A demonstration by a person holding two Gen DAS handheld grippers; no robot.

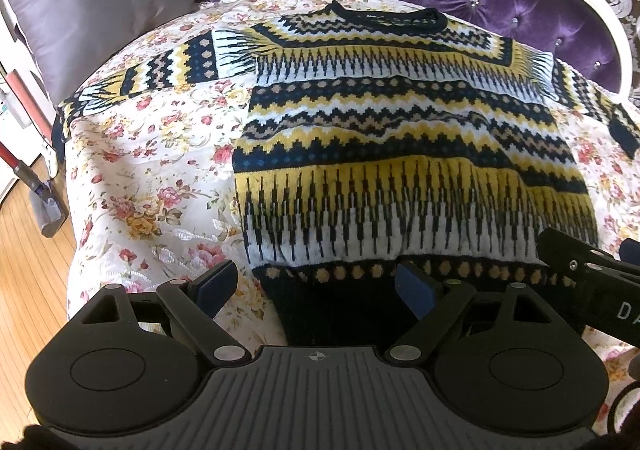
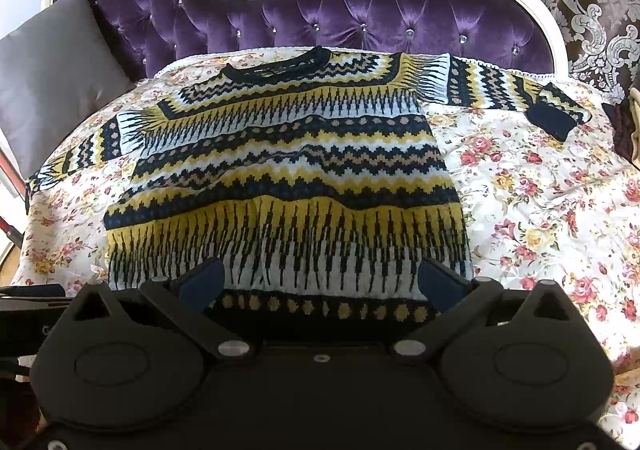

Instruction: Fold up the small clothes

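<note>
A knit sweater [image 1: 400,138] in navy, yellow and white zigzag bands lies flat, face up, on a floral bed cover, neck towards the headboard and both sleeves spread out. It also shows in the right wrist view [image 2: 288,178]. My left gripper [image 1: 316,282] is open, its jaws wide apart at the left part of the sweater's dark hem. My right gripper [image 2: 320,282] is open, its jaws straddling the hem's right part; it also shows in the left wrist view [image 1: 592,270].
The floral bed cover [image 2: 540,186] spreads to both sides of the sweater. A purple tufted headboard [image 2: 320,22] stands behind. A grey pillow [image 1: 88,10] lies at the far left. A vacuum cleaner [image 1: 44,206] stands on the wooden floor at left. A dark object [image 2: 624,126] sits at the right edge.
</note>
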